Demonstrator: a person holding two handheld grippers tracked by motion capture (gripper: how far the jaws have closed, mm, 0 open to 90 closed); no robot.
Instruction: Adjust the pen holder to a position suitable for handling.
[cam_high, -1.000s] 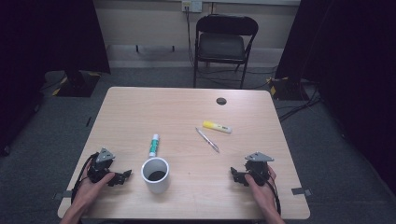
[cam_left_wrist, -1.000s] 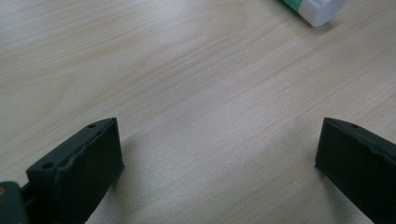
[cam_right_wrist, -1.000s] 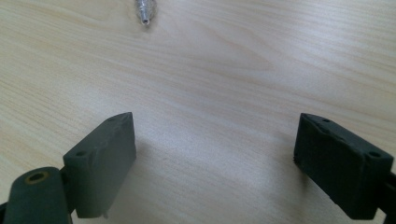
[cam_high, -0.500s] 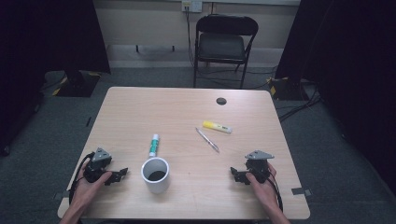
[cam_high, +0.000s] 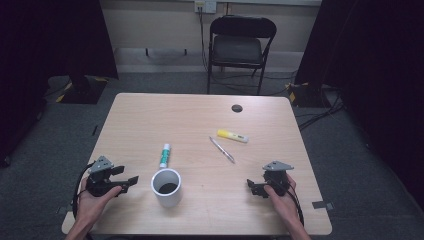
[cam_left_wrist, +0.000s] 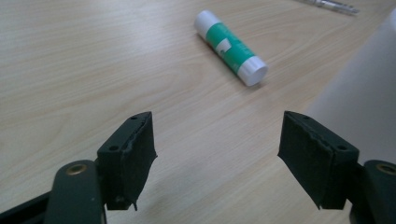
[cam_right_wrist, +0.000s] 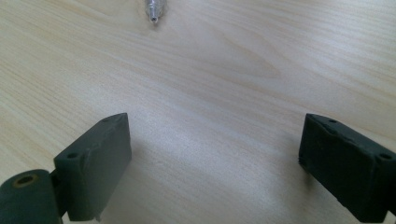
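Observation:
A white cup (cam_high: 166, 187) stands near the table's front edge, left of centre. My left gripper (cam_high: 125, 175) rests on the table just left of it, open and holding nothing. In the left gripper view the open gripper (cam_left_wrist: 217, 135) faces a green-and-white glue stick (cam_left_wrist: 231, 49), with the cup's wall (cam_left_wrist: 364, 107) at the right. The glue stick (cam_high: 164, 155) lies just beyond the cup. A silver pen (cam_high: 222, 149) and a yellow highlighter (cam_high: 232, 135) lie mid-table. My right gripper (cam_high: 254, 187) sits at the front right, open and holding nothing. Its view (cam_right_wrist: 215, 140) shows the pen tip (cam_right_wrist: 153, 9) ahead.
The wooden table (cam_high: 150, 120) has a black round grommet (cam_high: 236, 108) near its far edge. A black folding chair (cam_high: 240, 47) stands beyond the table. Cables lie on the floor at the right.
My left gripper has slid a little to the left, away from the cup. The right gripper has hardly moved.

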